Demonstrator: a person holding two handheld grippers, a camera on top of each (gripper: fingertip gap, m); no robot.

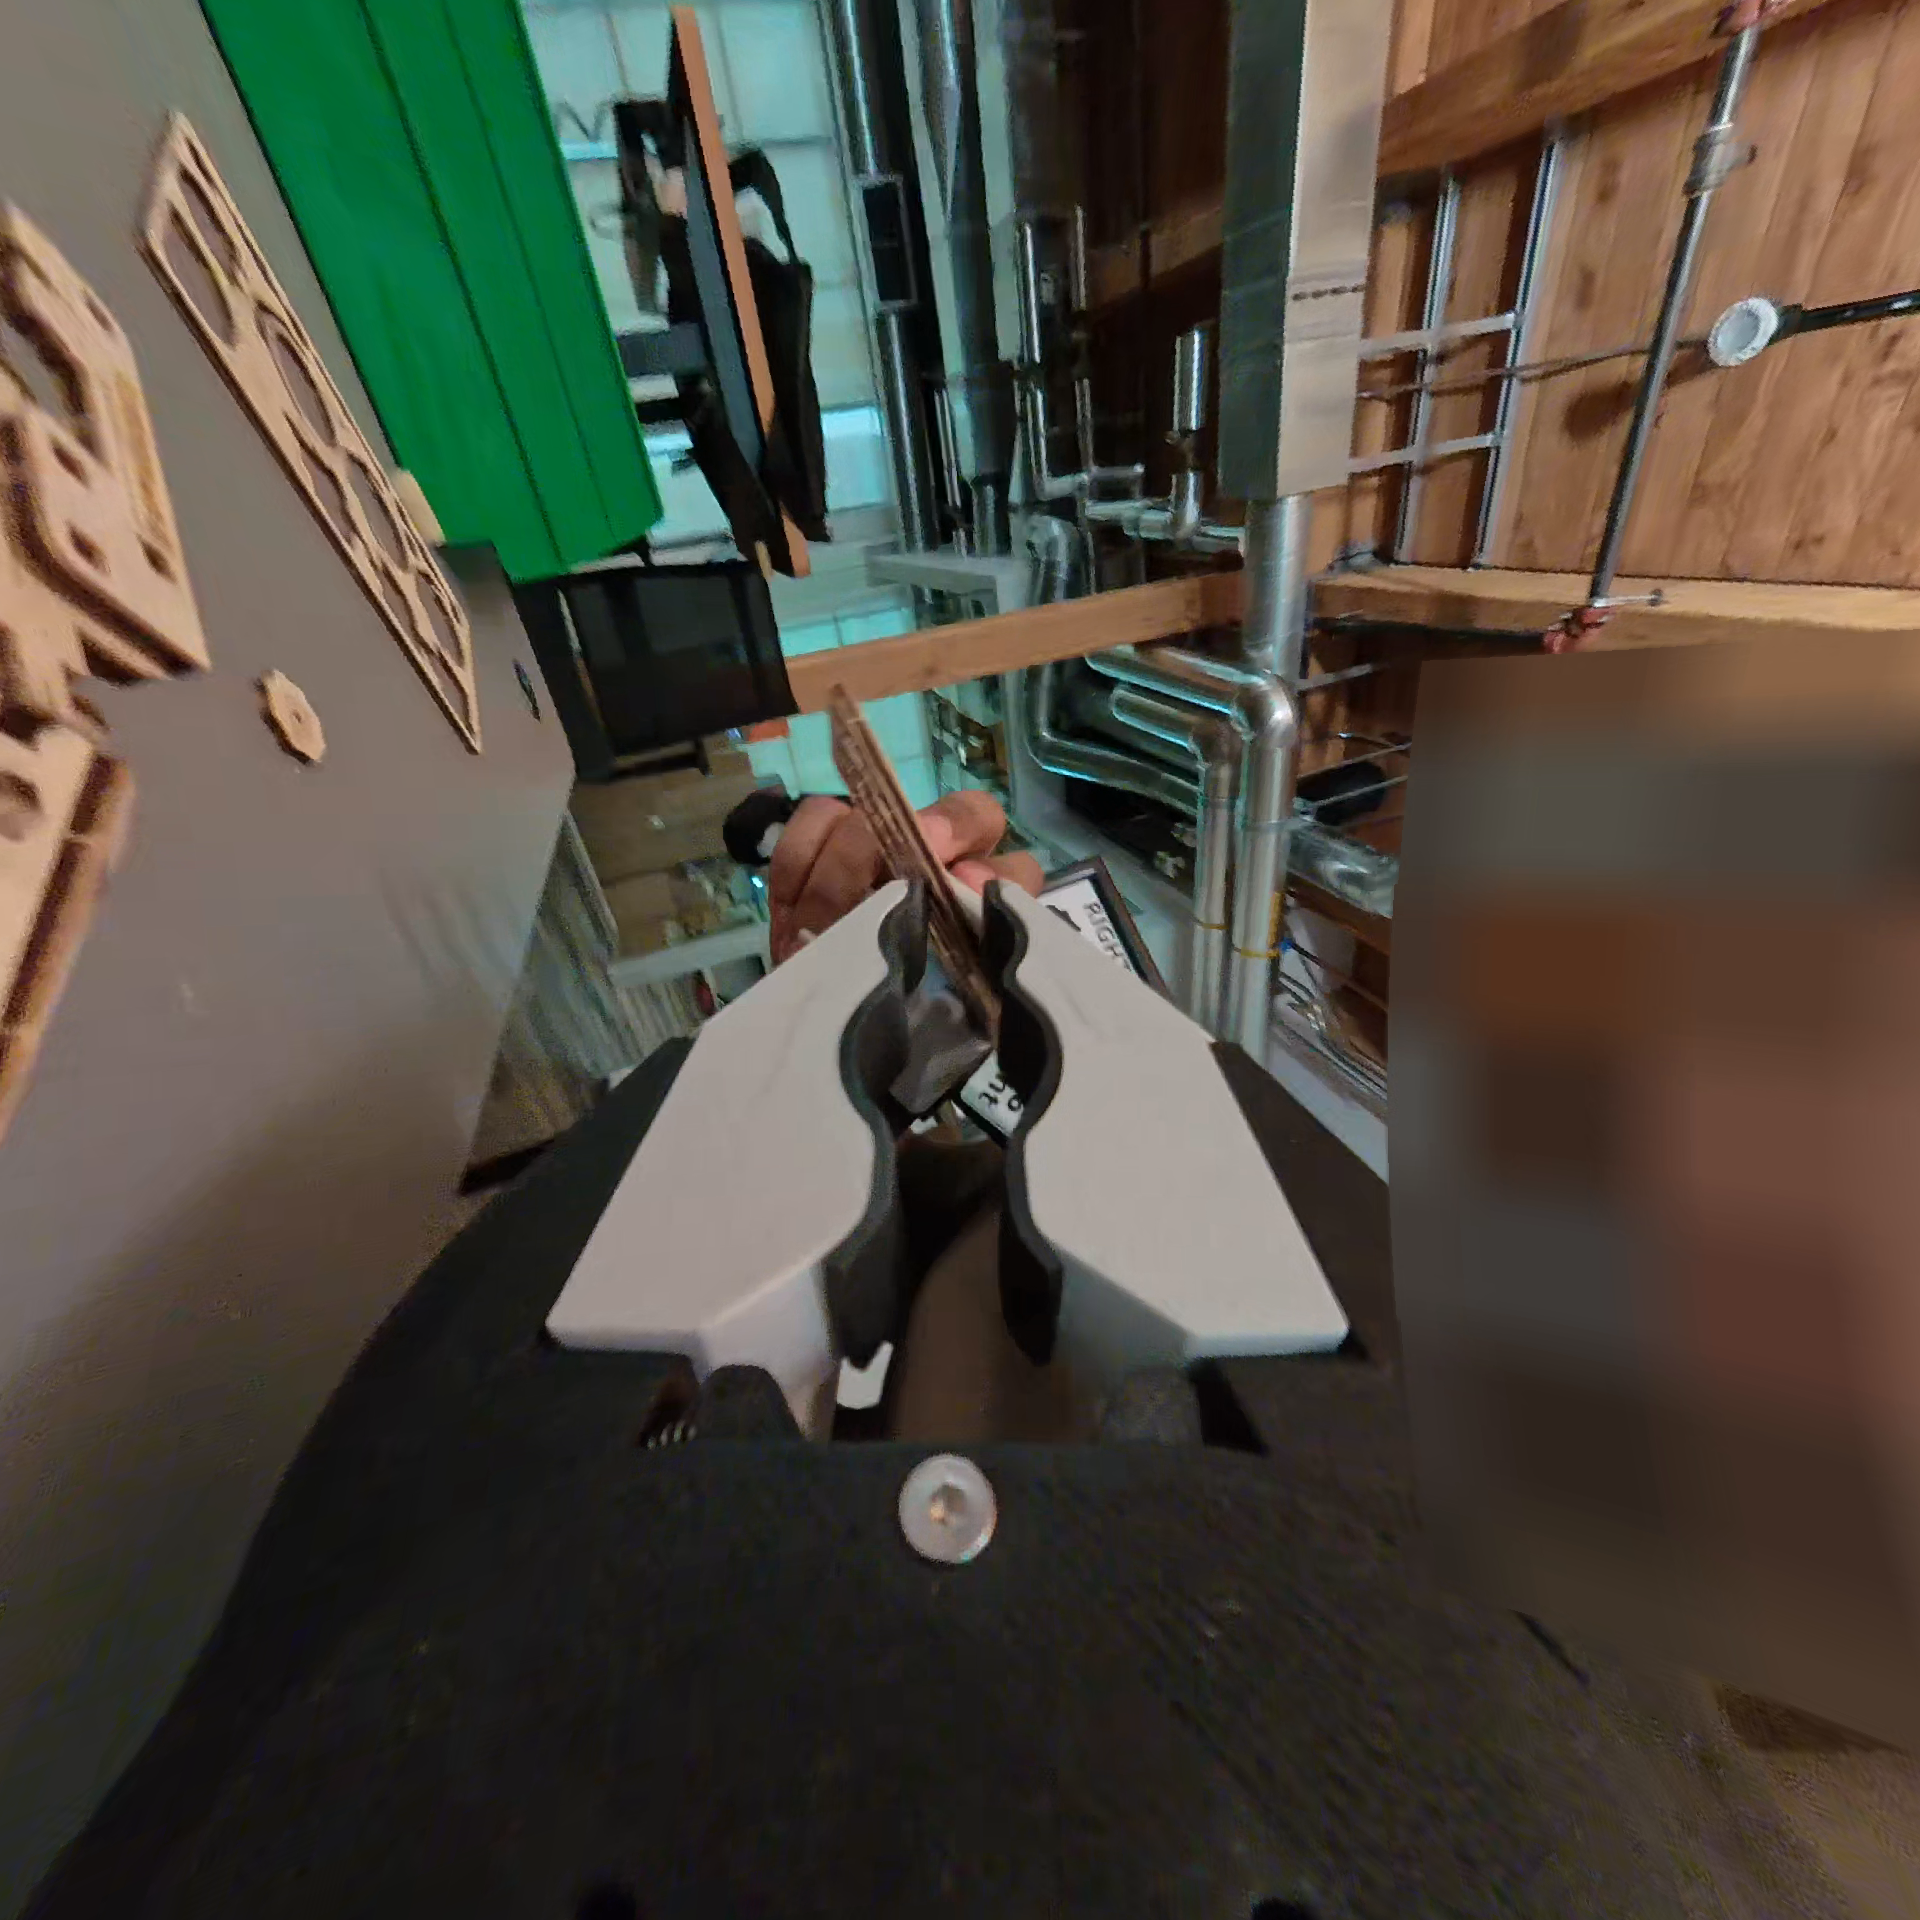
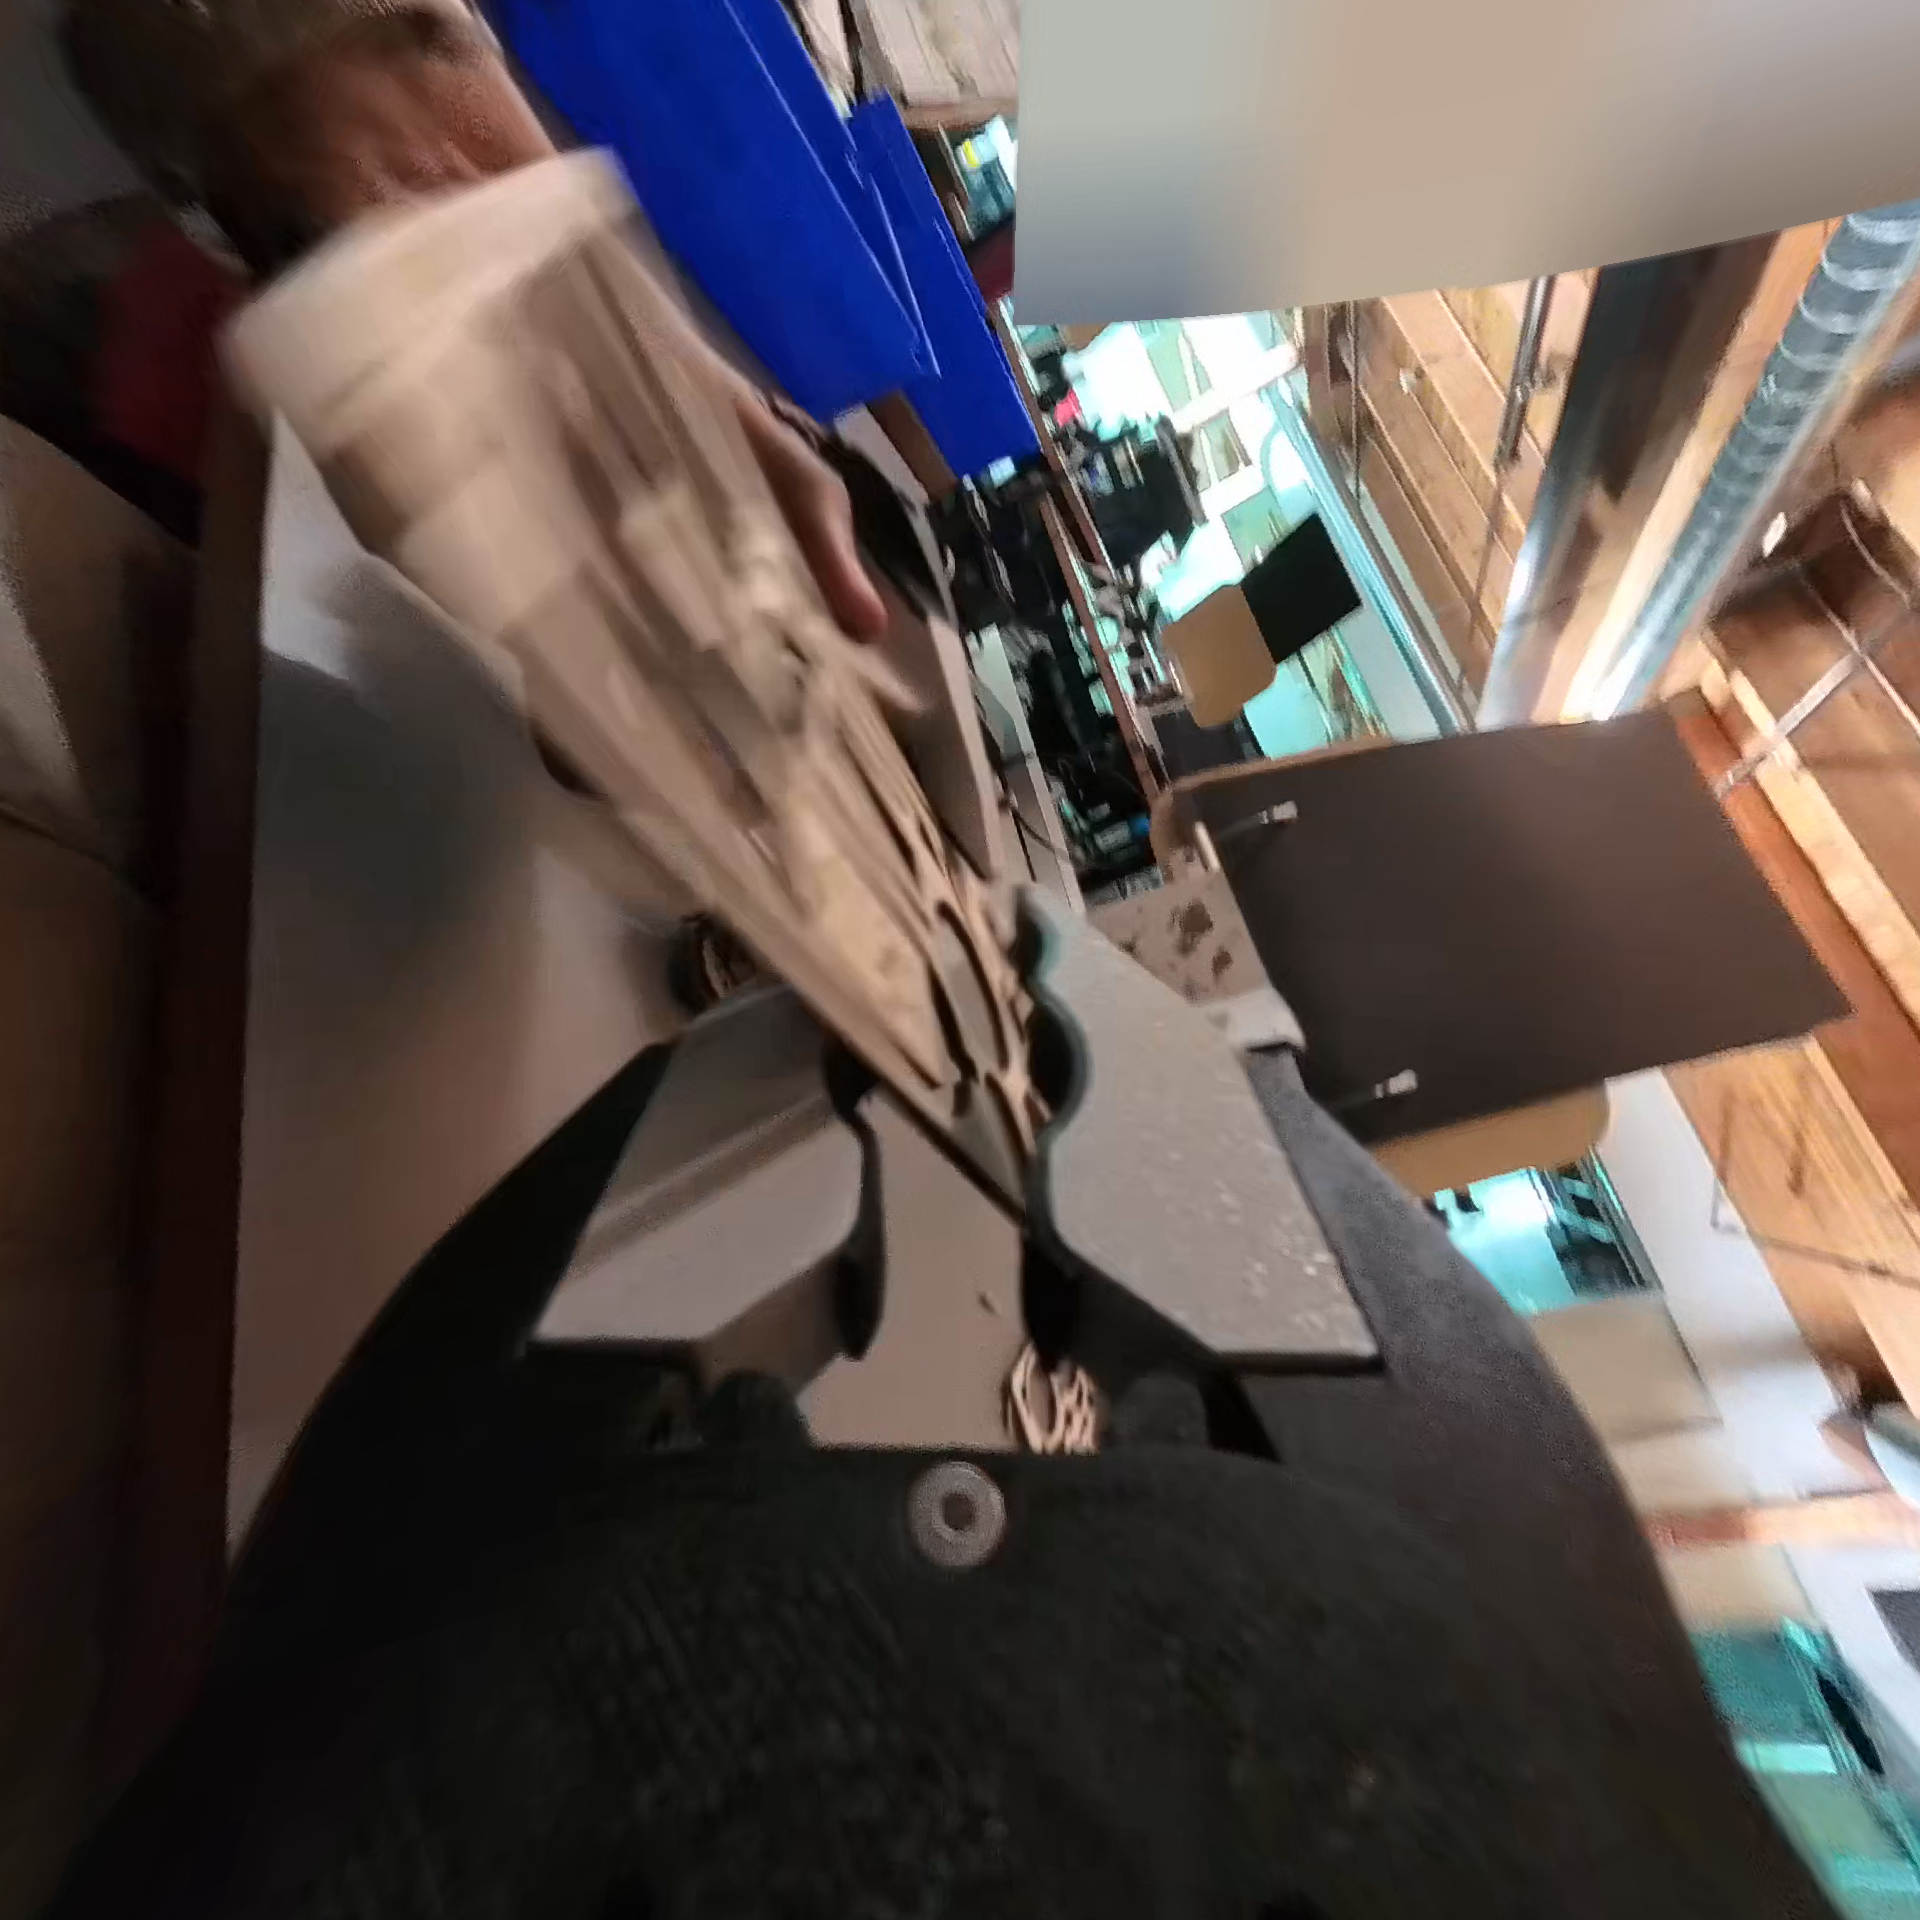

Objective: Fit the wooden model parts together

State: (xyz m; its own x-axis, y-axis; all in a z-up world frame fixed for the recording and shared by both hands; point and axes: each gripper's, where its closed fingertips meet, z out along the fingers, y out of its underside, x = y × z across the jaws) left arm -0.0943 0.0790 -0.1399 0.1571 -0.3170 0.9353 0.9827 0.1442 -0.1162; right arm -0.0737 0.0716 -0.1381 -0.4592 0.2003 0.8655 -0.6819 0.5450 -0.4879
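I've got the left gripper pinched on a thin wooden strip edge-on, a bare hand just behind it; right gripper clamped on the cut-out wooden sheet, badly blurred. More punched sheets and a small octagonal piece lie on the grey counter; I see no joint made yet, so my read is the fitting is mostly ahead.

Grippers: L & R w/ grey fingers, black pads, black bodies. Sheet pale tan w/ dark cutouts. Bins: green, blue.
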